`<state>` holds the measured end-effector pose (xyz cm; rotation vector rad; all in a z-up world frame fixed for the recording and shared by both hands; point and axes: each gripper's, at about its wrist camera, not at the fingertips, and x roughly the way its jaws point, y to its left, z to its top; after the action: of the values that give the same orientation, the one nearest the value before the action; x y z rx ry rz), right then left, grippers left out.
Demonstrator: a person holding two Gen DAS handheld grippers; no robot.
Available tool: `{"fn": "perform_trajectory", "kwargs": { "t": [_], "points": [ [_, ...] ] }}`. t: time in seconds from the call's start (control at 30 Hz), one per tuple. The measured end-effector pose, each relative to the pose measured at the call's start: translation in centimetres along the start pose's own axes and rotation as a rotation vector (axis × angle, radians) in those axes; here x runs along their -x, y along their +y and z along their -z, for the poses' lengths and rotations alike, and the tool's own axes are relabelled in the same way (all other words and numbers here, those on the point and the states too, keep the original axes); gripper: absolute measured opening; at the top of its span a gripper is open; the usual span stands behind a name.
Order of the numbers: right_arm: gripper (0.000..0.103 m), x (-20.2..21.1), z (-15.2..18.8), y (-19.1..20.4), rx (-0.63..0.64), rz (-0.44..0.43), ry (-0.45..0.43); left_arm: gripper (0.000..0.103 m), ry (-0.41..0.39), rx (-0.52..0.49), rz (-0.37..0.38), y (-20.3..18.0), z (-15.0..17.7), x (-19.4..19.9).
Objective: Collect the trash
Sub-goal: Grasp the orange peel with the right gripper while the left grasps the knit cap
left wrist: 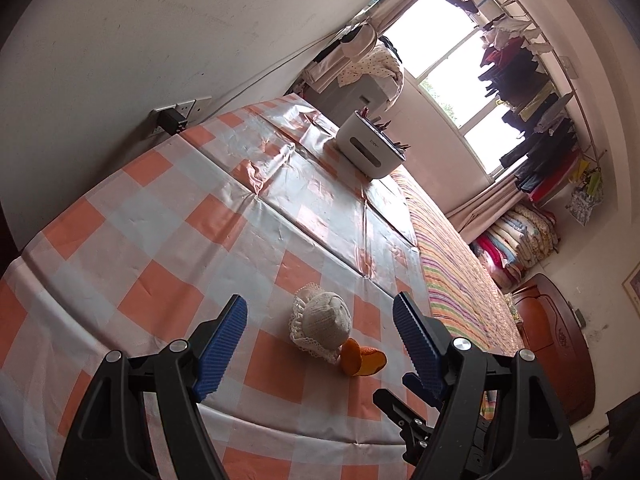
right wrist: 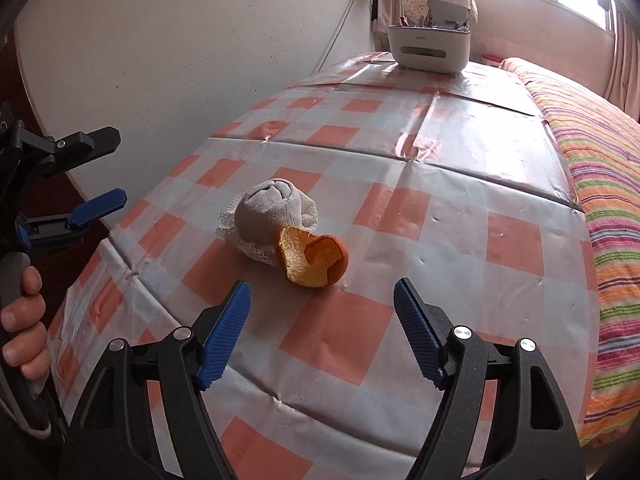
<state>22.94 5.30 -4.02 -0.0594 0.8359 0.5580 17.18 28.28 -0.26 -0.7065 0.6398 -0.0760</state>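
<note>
The left tool [left wrist: 320, 318] points forward and downward over the near part of the surface [left wrist: 168, 216], which wears an orange-and-white checked cloth. Its blue pads stand wide apart with nothing between them. In the right wrist view a person's hand [right wrist: 22, 328] wraps the left tool's handle at the left edge of the frame, fingers curled round it.

The right tool [right wrist: 322, 306] tilts more steeply down toward the surface, its jaws also apart and empty.

A piece of orange peel [right wrist: 316, 258] lies on the cloth just ahead of the right tool, curled open, touching a balled-up pale sock with a lace edge [right wrist: 268, 210]. A white container [right wrist: 428, 48] stands at the far end of the surface, beside a bed with a striped cover [right wrist: 600, 184].
</note>
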Motion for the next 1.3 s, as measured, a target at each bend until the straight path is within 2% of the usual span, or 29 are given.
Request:
{"fn": "perform_trajectory", "kwargs": {
  "t": [0.27,0.4,0.6,0.9,1.0,1.13,1.3],
  "points": [
    [0.063,-2.6,-1.1,-0.2,-0.024,-0.026,0.038,0.073,0.006,0.053,0.006,1.1,-0.7,-1.7],
    [0.041,-3.9,-1.4,0.0,-0.014,-0.038,0.068,0.073,0.022,0.065,0.012,1.1,-0.8,-2.7],
    [0.026,-3.5,-1.3,-0.4,-0.035,-0.046,0.044,0.073,0.044,0.047,0.004,0.5,-0.8,-4.1],
    [0.024,0.2,-0.1,-2.2,-0.136,-0.086,-0.036,0.073,0.136,-0.015,-0.011,-1.7,0.0,-7.2],
    [0.024,1.8,0.5,-2.9,-0.18,-0.106,-0.066,0.073,0.198,-0.057,-0.04,-2.8,0.6,-9.0],
    [0.024,3.8,0.7,-3.1,-0.186,-0.116,-0.106,0.073,0.238,-0.093,-0.095,-3.8,1.7,-11.0],
    [0.024,6.2,0.9,-3.4,-0.188,-0.143,-0.15,0.073,0.221,-0.148,-0.171,-4.6,2.3,-12.2]
  ]
}}
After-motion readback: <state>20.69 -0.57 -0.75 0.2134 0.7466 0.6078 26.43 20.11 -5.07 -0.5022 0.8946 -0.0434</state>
